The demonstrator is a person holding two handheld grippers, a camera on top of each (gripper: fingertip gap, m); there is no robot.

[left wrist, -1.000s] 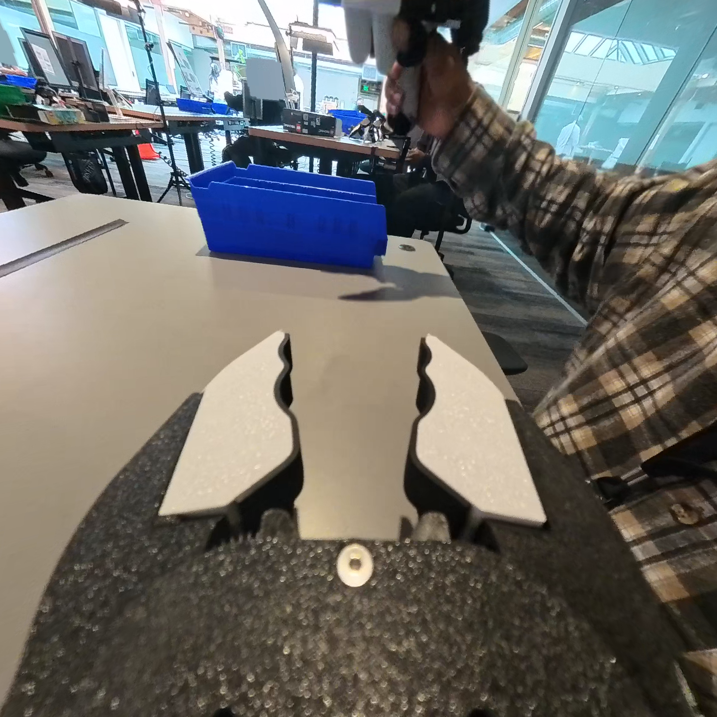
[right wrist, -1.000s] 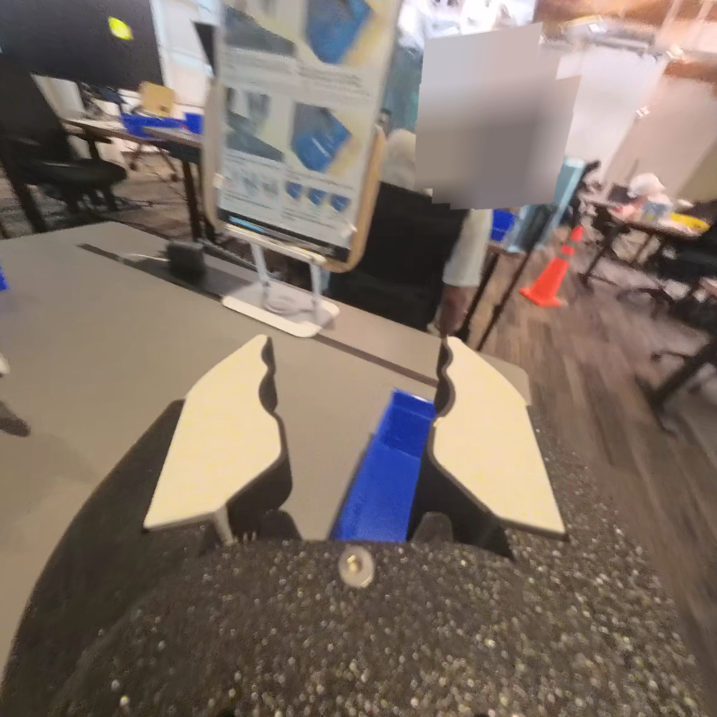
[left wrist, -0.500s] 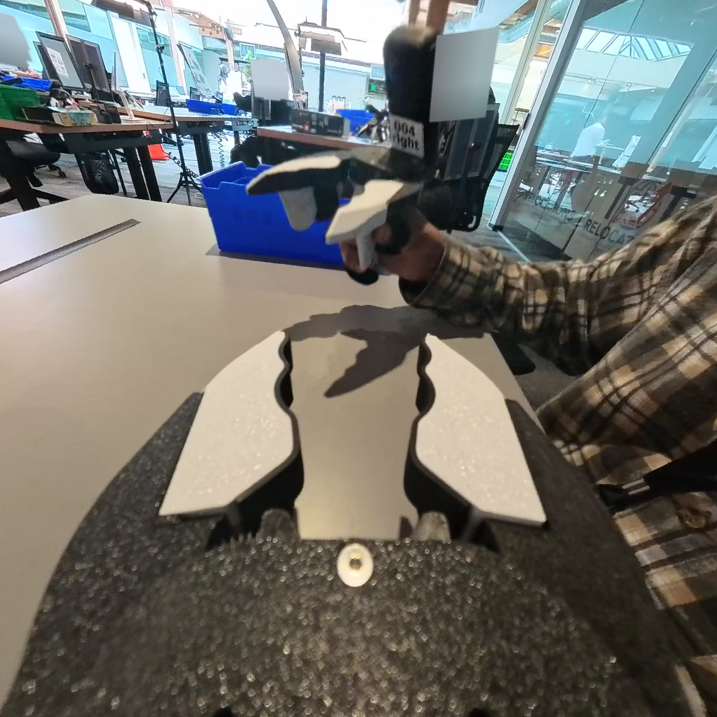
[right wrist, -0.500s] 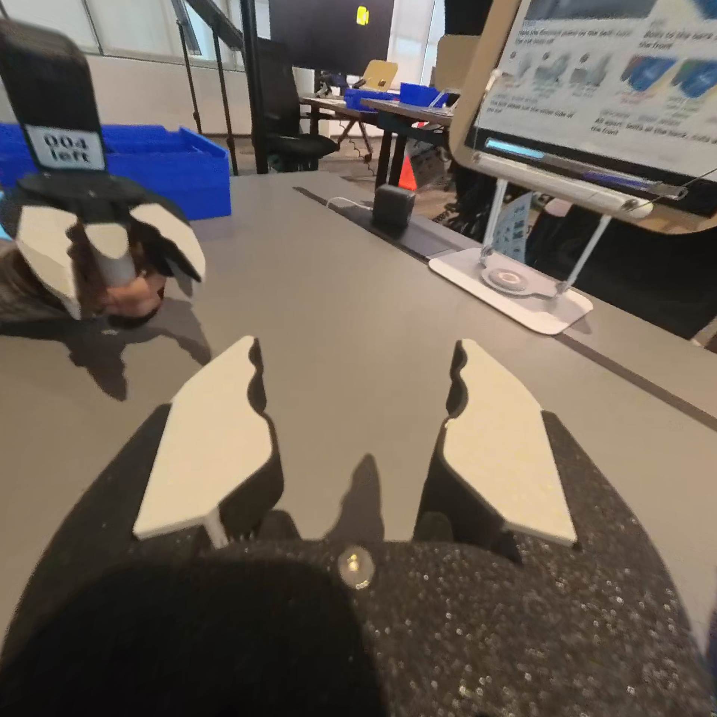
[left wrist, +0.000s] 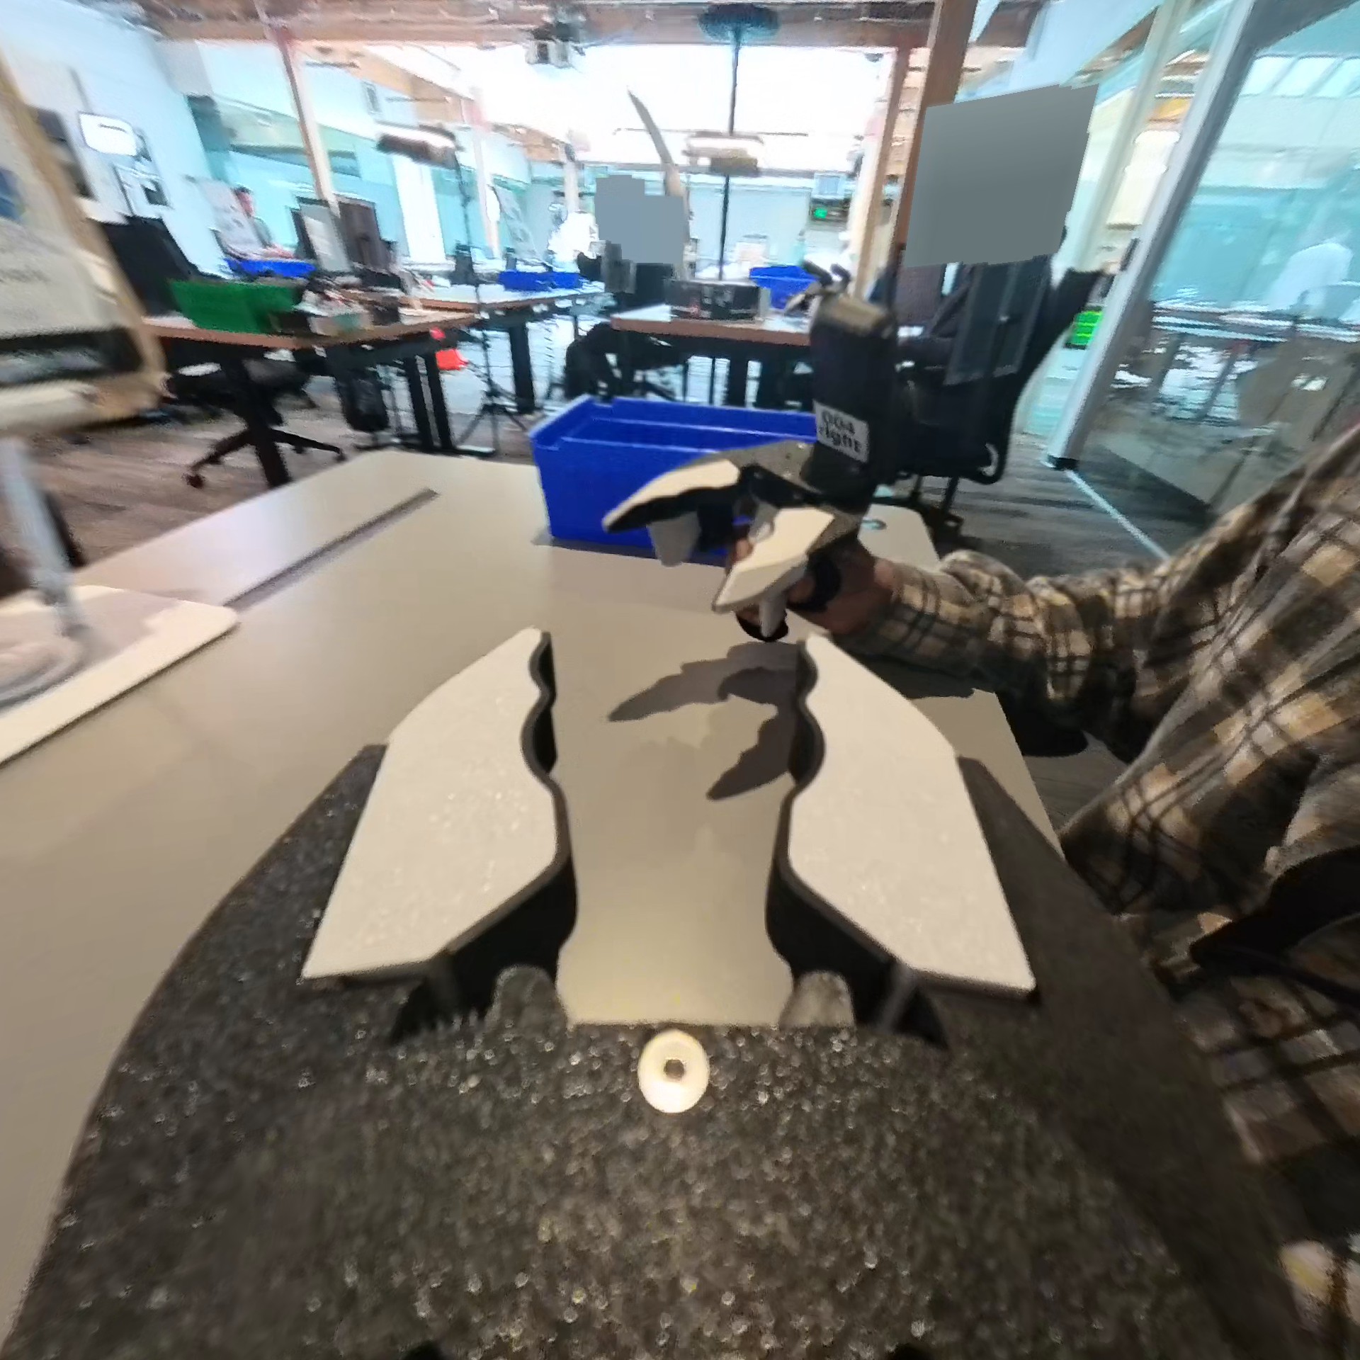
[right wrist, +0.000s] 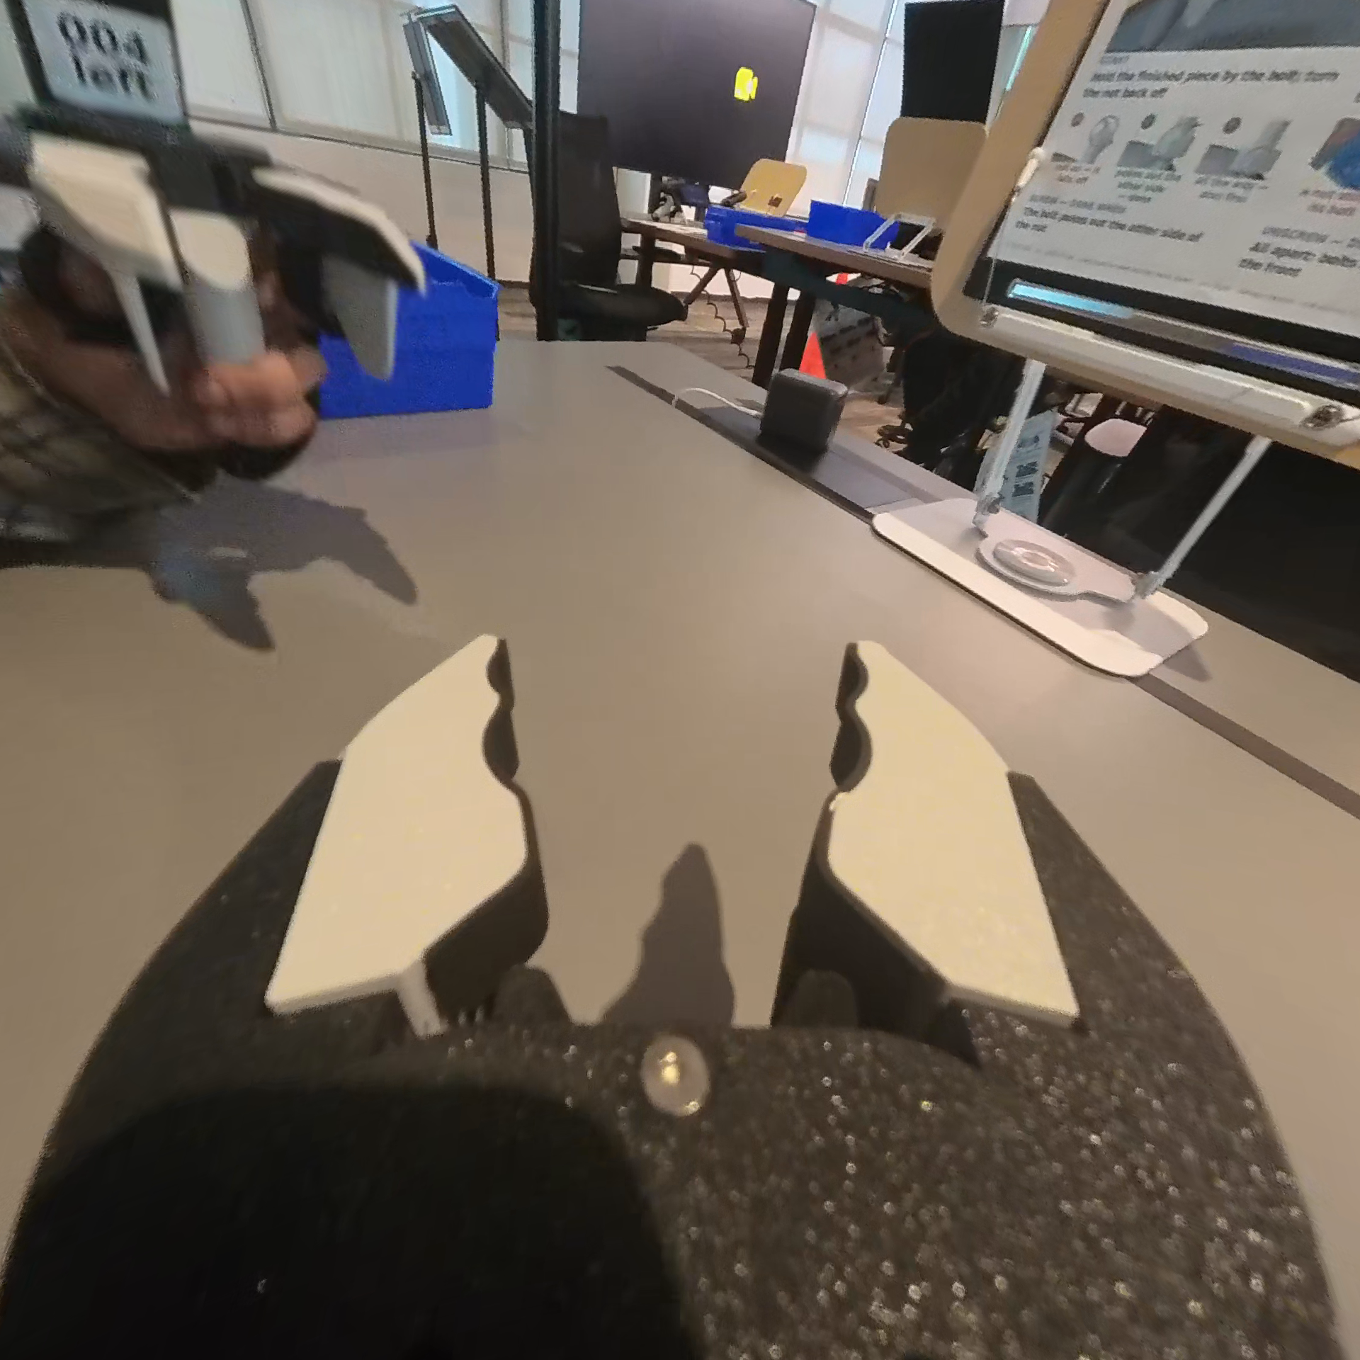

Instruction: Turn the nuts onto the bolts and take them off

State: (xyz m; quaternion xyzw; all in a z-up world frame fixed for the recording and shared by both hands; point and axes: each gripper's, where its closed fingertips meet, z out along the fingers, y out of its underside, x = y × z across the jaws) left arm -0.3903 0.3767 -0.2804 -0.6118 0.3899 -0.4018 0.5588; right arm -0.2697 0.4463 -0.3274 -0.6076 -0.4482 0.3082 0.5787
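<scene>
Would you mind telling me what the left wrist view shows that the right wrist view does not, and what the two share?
Only the left wrist view shows the right gripper from outside, open and empty, its plaid sleeve, and the glass partition.

Only the right wrist view shows the left gripper from outside, also open, the dark monitor, the small black box, and the tablet screen.

Both show the grey table, the blue bin and the white tablet stand base. No nuts or bolts are visible.
</scene>
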